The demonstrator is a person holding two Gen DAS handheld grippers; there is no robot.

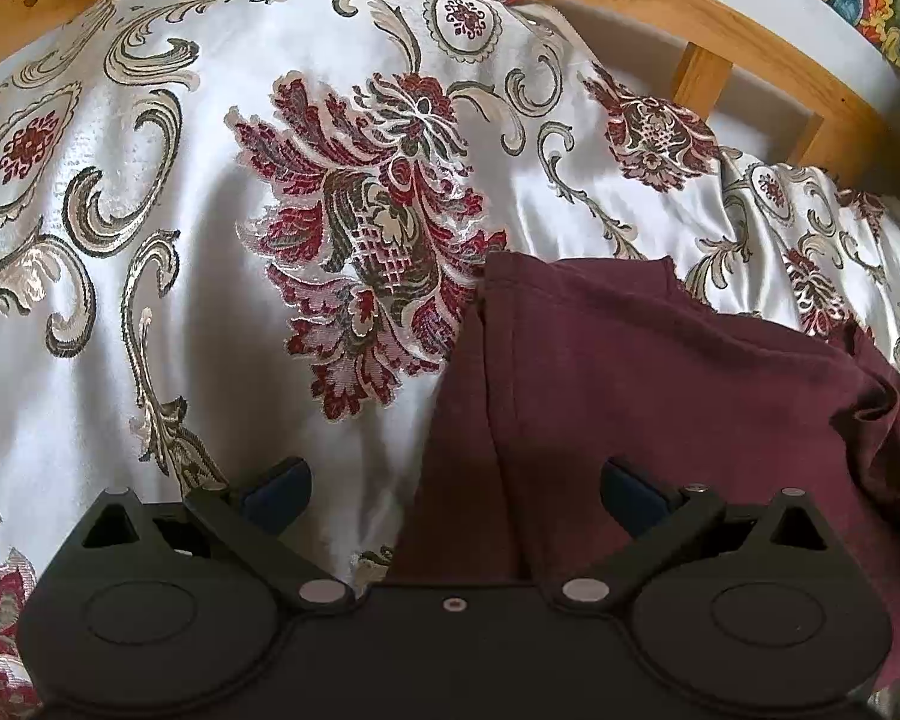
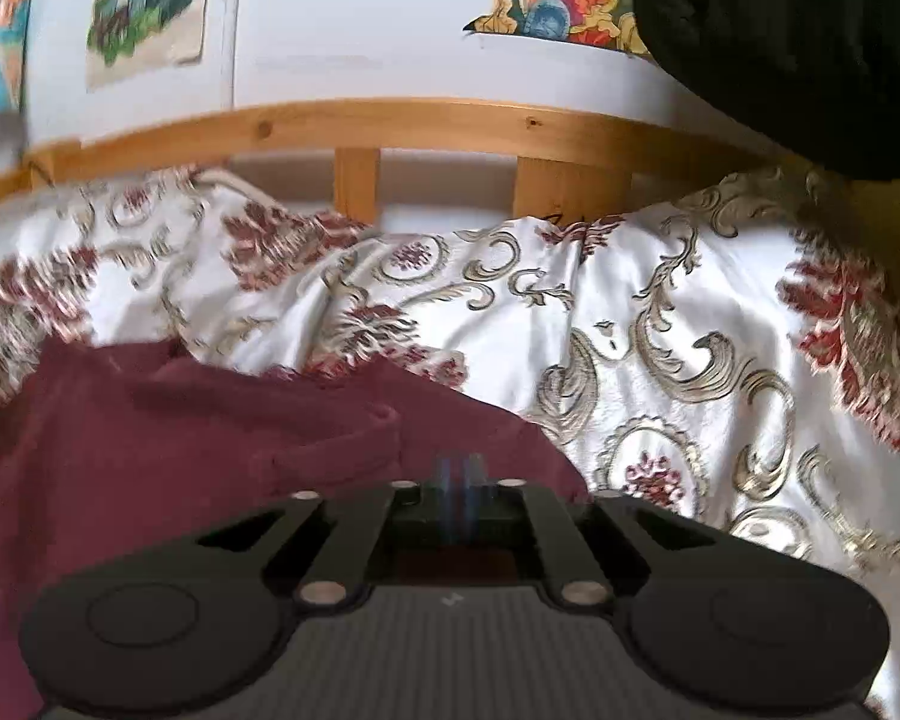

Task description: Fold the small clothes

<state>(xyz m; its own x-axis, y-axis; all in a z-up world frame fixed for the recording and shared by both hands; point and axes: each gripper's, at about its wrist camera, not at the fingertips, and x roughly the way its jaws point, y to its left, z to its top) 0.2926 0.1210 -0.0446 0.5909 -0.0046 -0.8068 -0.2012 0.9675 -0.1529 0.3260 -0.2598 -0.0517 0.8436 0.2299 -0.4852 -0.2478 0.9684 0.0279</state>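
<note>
The left wrist view looks down on the left gripper (image 1: 455, 489). Its two blue fingers (image 1: 282, 486) stand far apart, wide open, with nothing squeezed between them. Under them lies the dark red garment (image 1: 660, 384), and its left edge runs up between the fingers. The garment rests on the shiny white bedspread (image 1: 180, 192) with big red flowers and grey swirls.

The right wrist view shows things the other view does not. Here the right gripper (image 2: 457, 483) has its blue fingers (image 2: 444, 480) almost together, with only a thin gap. The picture is blurry there, so I cannot tell if they pinch the cloth. The dark red garment fills the lower left and lies right under the fingers, with a fold (image 2: 342, 438) just in front of them.

Behind the bed runs a wooden bed rail (image 2: 390, 126) with short posts. Above it is a white wall (image 2: 360, 30) with colourful pictures (image 2: 150, 0). A dark fuzzy thing (image 2: 810, 30) blocks the top right corner.
</note>
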